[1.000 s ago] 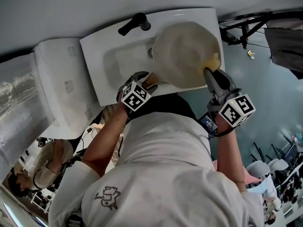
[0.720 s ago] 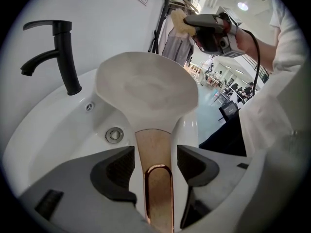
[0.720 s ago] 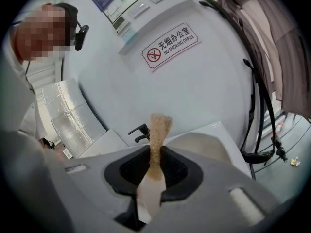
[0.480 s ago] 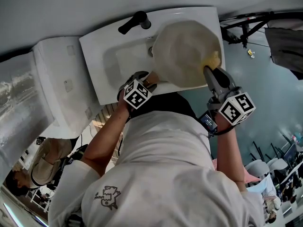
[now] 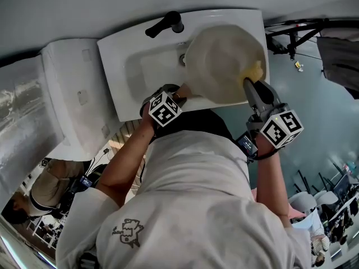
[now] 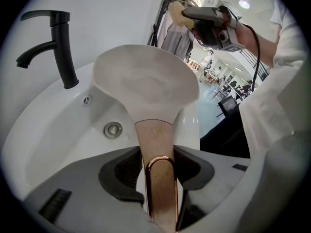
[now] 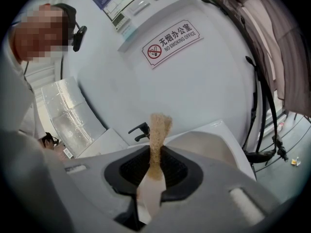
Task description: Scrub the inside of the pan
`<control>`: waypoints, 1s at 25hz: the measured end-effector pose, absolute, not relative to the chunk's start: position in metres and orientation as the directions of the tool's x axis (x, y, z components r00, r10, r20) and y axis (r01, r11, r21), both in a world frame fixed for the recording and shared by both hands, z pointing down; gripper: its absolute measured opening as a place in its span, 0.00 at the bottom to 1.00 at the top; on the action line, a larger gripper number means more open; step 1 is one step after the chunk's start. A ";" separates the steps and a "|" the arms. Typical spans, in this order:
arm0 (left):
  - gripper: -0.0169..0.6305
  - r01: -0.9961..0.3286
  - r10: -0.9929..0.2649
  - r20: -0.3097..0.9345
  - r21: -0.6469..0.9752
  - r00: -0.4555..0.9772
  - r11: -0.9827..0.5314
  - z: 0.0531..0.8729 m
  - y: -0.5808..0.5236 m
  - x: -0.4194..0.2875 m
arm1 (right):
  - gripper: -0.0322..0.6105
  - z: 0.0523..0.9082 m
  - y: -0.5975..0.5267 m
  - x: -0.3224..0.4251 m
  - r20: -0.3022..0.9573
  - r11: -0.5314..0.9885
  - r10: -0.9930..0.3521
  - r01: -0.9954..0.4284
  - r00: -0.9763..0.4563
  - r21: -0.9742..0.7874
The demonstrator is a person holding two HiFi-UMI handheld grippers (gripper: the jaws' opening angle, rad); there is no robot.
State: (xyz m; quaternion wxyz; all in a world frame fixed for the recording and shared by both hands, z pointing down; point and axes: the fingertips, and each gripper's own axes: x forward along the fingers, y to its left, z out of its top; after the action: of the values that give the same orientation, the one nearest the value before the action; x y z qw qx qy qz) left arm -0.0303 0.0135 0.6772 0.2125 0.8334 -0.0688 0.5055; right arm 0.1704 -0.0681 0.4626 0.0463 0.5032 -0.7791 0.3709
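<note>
A cream pan (image 5: 224, 60) stands tilted over the right of the white sink (image 5: 120, 60), its inside facing up in the head view. Its wooden handle (image 6: 155, 144) with a copper loop runs back between the jaws of my left gripper (image 6: 158, 166) (image 5: 178, 94). Those jaws have just been closing, and thin gaps still show beside the handle. My right gripper (image 5: 249, 83) is shut on a yellow sponge (image 5: 253, 70) at the pan's right rim. In the right gripper view the sponge (image 7: 158, 130) stands upright between the jaws (image 7: 154, 166).
A black faucet (image 5: 165, 22) (image 6: 60, 47) stands at the sink's back edge, with the drain (image 6: 112, 128) below it. A white counter (image 5: 67, 94) adjoins the sink on the left. A black stand (image 5: 291, 32) is on the floor to the right.
The head view has shifted slightly. The pan and both grippers keep their places.
</note>
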 end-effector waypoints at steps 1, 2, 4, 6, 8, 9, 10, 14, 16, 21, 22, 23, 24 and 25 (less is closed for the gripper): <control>0.31 -0.330 0.101 0.872 0.286 0.480 -0.900 0.677 0.014 -0.031 | 0.15 0.463 -0.068 0.169 0.449 0.219 -0.747 -0.819 -0.490 -0.530; 0.31 -0.329 0.103 0.871 0.288 0.480 -0.899 0.678 0.014 -0.031 | 0.15 0.463 -0.068 0.168 0.449 0.222 -0.745 -0.819 -0.493 -0.529; 0.30 -0.326 0.112 0.870 0.295 0.480 -0.898 0.678 0.014 -0.031 | 0.15 0.464 -0.068 0.167 0.449 0.226 -0.743 -0.818 -0.496 -0.529; 0.30 -0.321 0.120 0.869 0.302 0.481 -0.898 0.677 0.014 -0.030 | 0.15 0.464 -0.069 0.166 0.445 0.230 -0.744 -0.816 -0.498 -0.530; 0.30 -0.317 0.123 0.866 0.305 0.485 -0.898 0.674 0.014 -0.030 | 0.15 0.464 -0.070 0.166 0.445 0.232 -0.743 -0.816 -0.501 -0.530; 0.30 -0.316 0.124 0.865 0.307 0.486 -0.898 0.673 0.014 -0.029 | 0.15 0.464 -0.071 0.166 0.445 0.235 -0.741 -0.815 -0.502 -0.529; 0.30 -0.316 0.124 0.865 0.307 0.487 -0.898 0.672 0.013 -0.030 | 0.15 0.465 -0.072 0.166 0.445 0.238 -0.740 -0.815 -0.504 -0.528; 0.30 -0.315 0.125 0.865 0.308 0.487 -0.898 0.669 0.010 -0.033 | 0.15 0.468 -0.081 0.162 0.454 0.249 -0.727 -0.814 -0.515 -0.525; 0.30 -0.312 0.129 0.865 0.308 0.485 -0.899 0.666 0.007 -0.037 | 0.15 0.472 -0.089 0.158 0.462 0.256 -0.715 -0.812 -0.524 -0.525; 0.30 -0.306 0.138 0.863 0.316 0.485 -0.898 0.657 0.003 -0.039 | 0.15 0.499 -0.112 0.162 0.533 0.226 -0.680 -0.835 -0.504 -0.501; 0.30 -0.306 0.143 0.863 0.320 0.485 -0.897 0.656 0.002 -0.039 | 0.15 0.508 -0.119 0.166 0.555 0.202 -0.677 -0.848 -0.483 -0.490; 0.30 -0.305 0.149 0.861 0.327 0.486 -0.894 0.655 0.002 -0.040 | 0.15 0.516 -0.125 0.170 0.576 0.175 -0.677 -0.860 -0.459 -0.480; 0.30 -0.305 0.156 0.860 0.334 0.486 -0.892 0.653 0.002 -0.040 | 0.15 0.524 -0.131 0.175 0.593 0.146 -0.678 -0.870 -0.435 -0.472; 0.30 -0.305 0.161 0.859 0.340 0.486 -0.890 0.652 0.002 -0.041 | 0.15 0.532 -0.138 0.179 0.606 0.118 -0.679 -0.877 -0.414 -0.467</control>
State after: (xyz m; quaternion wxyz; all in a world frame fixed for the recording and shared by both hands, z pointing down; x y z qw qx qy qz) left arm -0.0413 0.0018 0.6516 0.2309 0.8305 -0.0433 0.5051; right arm 0.1785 -0.1379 0.5320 0.1222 0.5274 -0.7375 0.4038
